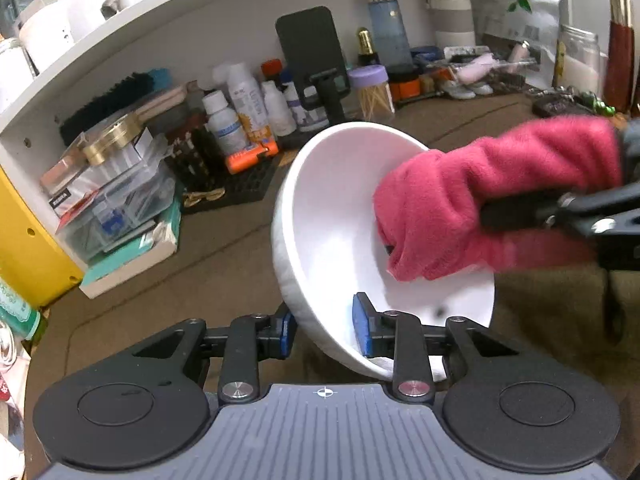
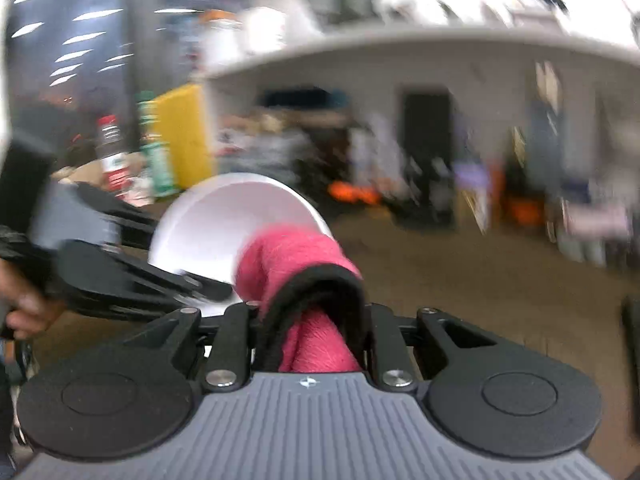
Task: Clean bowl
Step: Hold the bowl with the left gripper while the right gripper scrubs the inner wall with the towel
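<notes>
One white bowl (image 1: 340,208) is held tilted above the brown table covering (image 1: 224,264), mouth turned toward the right gripper. Its near wall is clamped by the left gripper (image 1: 326,334): one blue pad (image 1: 362,326) is seen inside the bowl, the other outside against the wall.

One pink cloth (image 1: 460,208) is pressed into the bowl's interior, wrapped over the right gripper (image 2: 308,308), whose jaws are clenched on it. The black-edged hem is seen bunched between the fingers in the right wrist view.

One small dark speck (image 1: 439,311) is visible on the bowl's inner surface near the rim, below the cloth.

Behind the bowl: one dark phone (image 1: 310,46) on a stand, one lilac-lidded jar of toothpicks (image 1: 372,92), and several white bottles; the exact count is not given, as they overlap. The right wrist view is motion-blurred.
</notes>
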`<state>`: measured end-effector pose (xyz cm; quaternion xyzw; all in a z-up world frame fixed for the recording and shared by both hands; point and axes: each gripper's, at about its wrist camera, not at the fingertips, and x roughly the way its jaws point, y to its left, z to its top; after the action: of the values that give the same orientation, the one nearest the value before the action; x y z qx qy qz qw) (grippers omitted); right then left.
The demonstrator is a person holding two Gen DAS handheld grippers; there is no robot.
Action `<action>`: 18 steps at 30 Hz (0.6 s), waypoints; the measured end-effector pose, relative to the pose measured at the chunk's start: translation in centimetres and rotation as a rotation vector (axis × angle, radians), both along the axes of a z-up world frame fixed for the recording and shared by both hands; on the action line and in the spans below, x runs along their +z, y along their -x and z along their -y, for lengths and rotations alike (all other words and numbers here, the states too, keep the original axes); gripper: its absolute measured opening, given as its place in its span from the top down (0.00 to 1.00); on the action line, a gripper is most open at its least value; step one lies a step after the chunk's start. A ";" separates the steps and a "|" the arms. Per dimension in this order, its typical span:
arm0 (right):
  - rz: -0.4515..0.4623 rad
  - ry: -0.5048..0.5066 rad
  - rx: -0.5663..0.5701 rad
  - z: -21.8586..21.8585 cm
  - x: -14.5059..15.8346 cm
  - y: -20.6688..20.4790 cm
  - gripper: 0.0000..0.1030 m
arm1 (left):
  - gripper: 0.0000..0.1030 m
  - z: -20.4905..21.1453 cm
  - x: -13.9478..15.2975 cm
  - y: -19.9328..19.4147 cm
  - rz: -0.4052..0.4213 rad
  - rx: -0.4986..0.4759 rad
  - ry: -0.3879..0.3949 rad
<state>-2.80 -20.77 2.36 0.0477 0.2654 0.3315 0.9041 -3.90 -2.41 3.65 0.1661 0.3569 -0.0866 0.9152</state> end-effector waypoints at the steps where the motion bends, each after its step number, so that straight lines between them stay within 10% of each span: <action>1: -0.030 -0.022 -0.016 0.2 -0.3 -0.5 0.79 | 0.57 0.1 0.2 -0.1 0.010 0.017 0.022; 12: -0.176 -0.144 -0.085 1.7 -2.8 -1.4 0.79 | 0.18 1.7 -3.1 -0.7 0.036 0.286 0.211; 18: -0.170 -0.204 -0.106 2.7 -2.4 -1.0 0.78 | 0.32 0.3 -3.4 -0.1 0.055 0.284 0.289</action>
<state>-1.84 -23.50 -0.05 0.1813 0.3032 0.3034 0.8850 -3.84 -2.75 0.24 -0.0164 0.3353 -0.0025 0.9420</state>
